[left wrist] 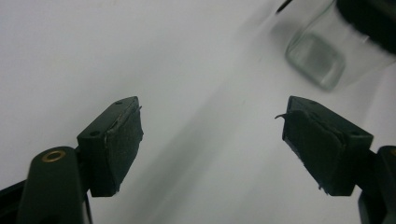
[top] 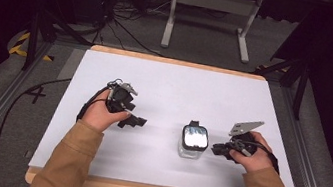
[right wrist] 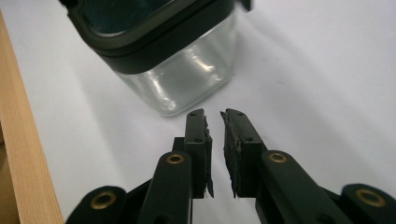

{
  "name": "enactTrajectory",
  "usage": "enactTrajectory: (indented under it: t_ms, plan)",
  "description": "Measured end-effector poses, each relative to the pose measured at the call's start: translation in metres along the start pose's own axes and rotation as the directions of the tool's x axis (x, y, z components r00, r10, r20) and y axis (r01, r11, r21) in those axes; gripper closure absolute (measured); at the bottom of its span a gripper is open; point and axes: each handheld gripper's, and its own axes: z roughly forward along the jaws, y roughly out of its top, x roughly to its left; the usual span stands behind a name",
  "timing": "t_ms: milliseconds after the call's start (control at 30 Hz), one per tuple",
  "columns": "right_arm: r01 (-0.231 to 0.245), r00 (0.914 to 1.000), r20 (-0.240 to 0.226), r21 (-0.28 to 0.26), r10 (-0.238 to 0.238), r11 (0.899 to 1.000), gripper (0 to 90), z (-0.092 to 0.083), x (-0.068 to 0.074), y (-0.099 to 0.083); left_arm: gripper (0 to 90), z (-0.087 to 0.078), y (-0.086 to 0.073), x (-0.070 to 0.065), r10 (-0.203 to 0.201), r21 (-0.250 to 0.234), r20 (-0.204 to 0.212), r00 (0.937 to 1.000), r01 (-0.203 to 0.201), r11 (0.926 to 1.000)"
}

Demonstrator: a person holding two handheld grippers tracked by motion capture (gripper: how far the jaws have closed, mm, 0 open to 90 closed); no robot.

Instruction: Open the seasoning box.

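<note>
Black padded jaws on my left gripper [left wrist: 212, 140] stand wide apart with nothing between them; in the left gripper view I see bare white table surface [left wrist: 140, 56] through the gap. In the high view the left gripper [top: 134, 120] sits left of centre, jaws pointing toward the middle of the table.

Right gripper [right wrist: 215, 135]: jaws almost together, a thin slit between the frayed black pads, clamped on nothing. Its tips point at the square clear glass jar with a black-rimmed lid [right wrist: 159, 51] and sit just in front of the jar's lower corner; I cannot tell whether they touch the glass. In the high view the right gripper [top: 217, 148] lies just beside the jar [top: 193, 141] on its right, grey three-cornered plate [top: 246, 127] raised above the hand.

Jar stands upright on the white table surface, right of centre, between the two grippers and much nearer the right one. From the left gripper view the jar [left wrist: 327, 51] appears blurred at top right, well apart from those jaws.

Light wooden table edge [right wrist: 23, 154] runs along the left of the right gripper view. Both tan sleeves [top: 68, 159] enter from the near side.
</note>
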Motion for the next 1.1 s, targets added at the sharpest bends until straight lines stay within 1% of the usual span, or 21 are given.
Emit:
enactTrajectory:
  t_ms: [33, 133, 200, 233, 267, 333, 400, 467, 500, 533, 600, 633, 667, 700, 733, 767, 833, 900, 967, 1033, 1100]
  plan:
    - [-0.017, 0.9998, 0.011, -0.023, 0.017, 1.0, 80.8, -0.006, -0.002, -0.002, 24.3, 0.0, 0.003, -0.003, 0.004, -0.014, -0.003, 1.0, -0.004, 0.9999]
    - [-0.033, 0.9989, 0.033, -0.052, 0.035, 0.998, 79.2, -0.012, -0.004, -0.006, 28.8, 0.001, 0.014, -0.014, 0.044, -0.061, -0.009, 0.999, -0.045, 0.9971]
    - [-0.048, 0.998, 0.037, -0.057, 0.05, 0.997, 78.0, -0.014, -0.005, -0.007, 38.6, 0.003, 0.021, -0.02, 0.07, -0.078, 0.004, 0.9975, -0.07, 0.9945]
    - [-0.047, 0.9978, 0.044, -0.061, 0.05, 0.997, 77.6, -0.014, -0.005, -0.007, 41.3, 0.006, 0.025, -0.024, 0.086, -0.091, 0.008, 0.9962, -0.085, 0.9922]
    - [-0.045, 0.9978, 0.046, -0.07, 0.048, 0.997, 77.0, -0.015, -0.005, -0.007, 44.2, 0.008, 0.028, -0.027, 0.096, -0.095, 0.013, 0.9953, -0.094, 0.991]
    - [-0.043, 0.998, 0.044, -0.071, 0.046, 0.997, 76.6, -0.015, -0.005, -0.007, 51.8, 0.013, 0.034, -0.032, 0.102, -0.081, 0.037, 0.9941, -0.099, 0.9918]
    - [-0.043, 0.998, 0.043, -0.071, 0.046, 0.997, 76.4, -0.015, -0.005, -0.006, 59.0, 0.021, 0.041, -0.036, 0.104, -0.079, 0.076, 0.9917, -0.098, 0.992]
    - [-0.038, 0.9983, 0.042, -0.072, 0.041, 0.997, 76.3, -0.015, -0.005, -0.006, 67.2, 0.029, 0.048, -0.04, 0.115, -0.088, 0.135, 0.9841, -0.104, 0.9907]
    - [-0.037, 0.9984, 0.039, -0.071, 0.04, 0.997, 76.3, -0.015, -0.005, -0.006, 68.7, 0.036, 0.053, -0.044, 0.148, -0.102, 0.162, 0.9756, -0.132, 0.9859]
    - [-0.037, 0.9984, 0.039, -0.071, 0.04, 0.997, 76.3, -0.015, -0.005, -0.006, 70.3, 0.036, 0.053, -0.044, 0.148, -0.102, 0.162, 0.9756, -0.132, 0.9859]
    - [-0.03, 0.9989, 0.033, -0.069, 0.033, 0.997, 76.3, -0.014, -0.004, -0.006, 70.8, 0.047, 0.063, -0.052, 0.185, -0.136, 0.164, 0.9689, -0.164, 0.9771]
    - [-0.028, 0.9991, 0.03, -0.07, 0.03, 0.997, 76.3, -0.014, -0.005, -0.005, 72.4, 0.052, 0.067, -0.055, 0.192, -0.147, 0.176, 0.9654, -0.167, 0.9748]
    - [-0.026, 0.9992, 0.029, -0.07, 0.028, 0.997, 76.3, -0.014, -0.005, -0.006, 74.1, 0.055, 0.07, -0.057, 0.189, -0.154, 0.179, 0.9655, -0.163, 0.9747]
    - [-0.027, 0.9992, 0.027, -0.069, 0.029, 0.997, 76.3, -0.013, -0.004, -0.006, 76.1, 0.064, 0.076, -0.06, 0.189, -0.141, 0.195, 0.9624, -0.163, 0.9764]
    - [-0.026, 0.9993, 0.025, -0.07, 0.028, 0.997, 76.3, -0.014, -0.004, -0.006, 79.9, 0.069, 0.078, -0.061, 0.183, -0.126, 0.203, 0.9618, -0.16, 0.979]
    - [-0.026, 0.9993, 0.025, -0.07, 0.028, 0.997, 76.3, -0.014, -0.004, -0.006, 81.5, 0.069, 0.078, -0.061, 0.183, -0.126, 0.203, 0.9618, -0.16, 0.979]
    - [-0.026, 0.9994, 0.023, -0.075, 0.028, 0.997, 76.3, -0.014, -0.004, -0.006, 82.3, 0.078, 0.083, -0.064, 0.18, -0.111, 0.212, 0.9606, -0.159, 0.981]
    - [-0.023, 0.9995, 0.019, -0.077, 0.025, 0.997, 76.4, -0.015, -0.004, -0.005, 82.9, 0.086, 0.085, -0.065, 0.168, -0.102, 0.235, 0.9573, -0.147, 0.9838]
    - [-0.021, 0.9996, 0.016, -0.078, 0.022, 0.997, 76.3, -0.015, -0.004, -0.005, 82.9, 0.089, 0.086, -0.067, 0.162, -0.092, 0.237, 0.958, -0.144, 0.9852]
    - [-0.018, 0.9997, 0.017, -0.079, 0.019, 0.997, 76.1, -0.014, -0.003, -0.005, 83.4, 0.091, 0.086, -0.068, 0.165, -0.081, 0.242, 0.9562, -0.149, 0.9855]
    - [-0.022, 0.9996, 0.014, -0.077, 0.023, 0.997, 75.9, -0.014, -0.002, -0.004, 83.7, 0.092, 0.086, -0.069, 0.169, -0.068, 0.231, 0.9581, -0.157, 0.9852]
